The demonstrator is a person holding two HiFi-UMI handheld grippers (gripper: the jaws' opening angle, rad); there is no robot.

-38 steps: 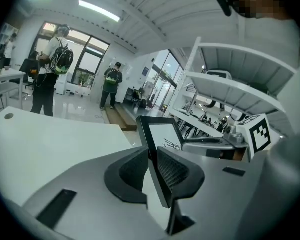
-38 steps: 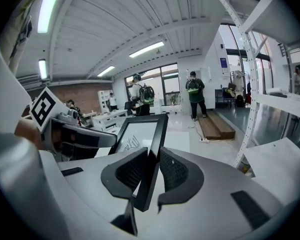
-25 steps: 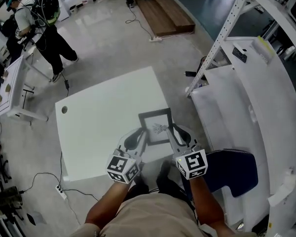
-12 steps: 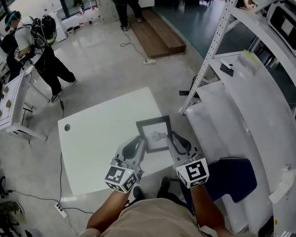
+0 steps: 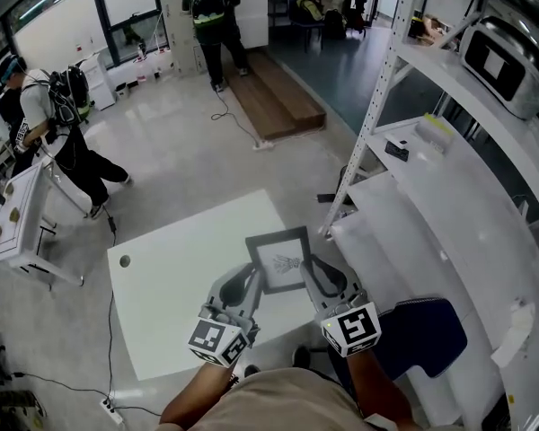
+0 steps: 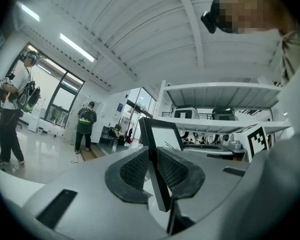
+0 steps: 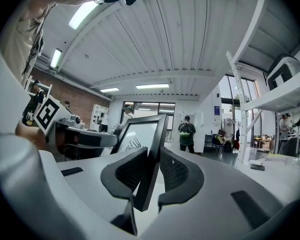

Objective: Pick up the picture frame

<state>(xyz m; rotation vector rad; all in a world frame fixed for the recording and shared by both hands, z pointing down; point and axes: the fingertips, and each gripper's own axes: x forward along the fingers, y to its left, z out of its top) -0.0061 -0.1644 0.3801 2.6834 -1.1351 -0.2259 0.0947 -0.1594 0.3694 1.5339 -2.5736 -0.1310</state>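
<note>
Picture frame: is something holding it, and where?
Yes. The picture frame is held by both: the left gripper clamps its left edge, the right gripper its right edge.

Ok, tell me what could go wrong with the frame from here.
The left tool and right tool each pinch only a thin side edge of the picture frame; uneven pull could twist it loose, dropping it onto the table. The shelf post stands close; a swing might hit it.
</note>
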